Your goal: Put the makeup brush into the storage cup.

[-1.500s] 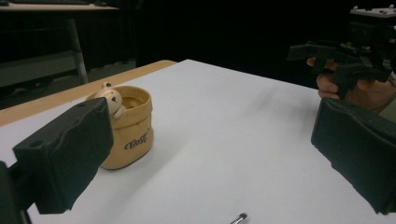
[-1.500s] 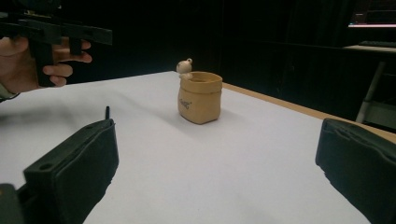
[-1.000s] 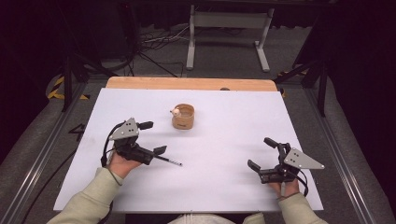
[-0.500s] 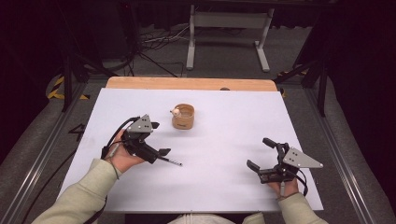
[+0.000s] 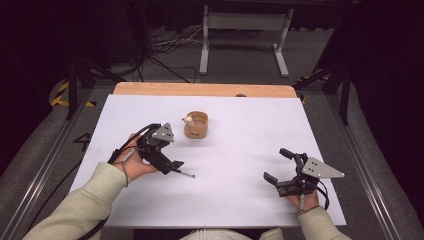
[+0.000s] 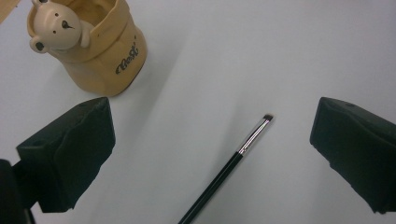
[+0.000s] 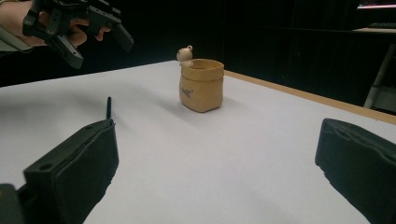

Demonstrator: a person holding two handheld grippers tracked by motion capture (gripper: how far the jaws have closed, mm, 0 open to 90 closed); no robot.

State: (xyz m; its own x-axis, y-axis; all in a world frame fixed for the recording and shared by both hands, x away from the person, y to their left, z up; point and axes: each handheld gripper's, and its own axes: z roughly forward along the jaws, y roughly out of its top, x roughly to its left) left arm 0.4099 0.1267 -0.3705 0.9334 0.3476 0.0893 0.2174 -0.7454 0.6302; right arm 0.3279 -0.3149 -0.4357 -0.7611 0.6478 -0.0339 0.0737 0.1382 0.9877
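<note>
A dark room with cables and a metal stand is surrounding the white desk (image 5: 240, 200). Just above frame centre in the high view, a tan bag-shaped pot (image 5: 196, 125) with a bear figure on its rim is carrying dark script too small to read. Wide bare white is lying around it to every edge. The left tool (image 5: 167, 162), jaws spread, is hovering at left over a thin black brush (image 6: 224, 170) lying flat. The right tool (image 5: 280, 167), also spread, is sitting at lower right, well apart from the brush and pot
</note>
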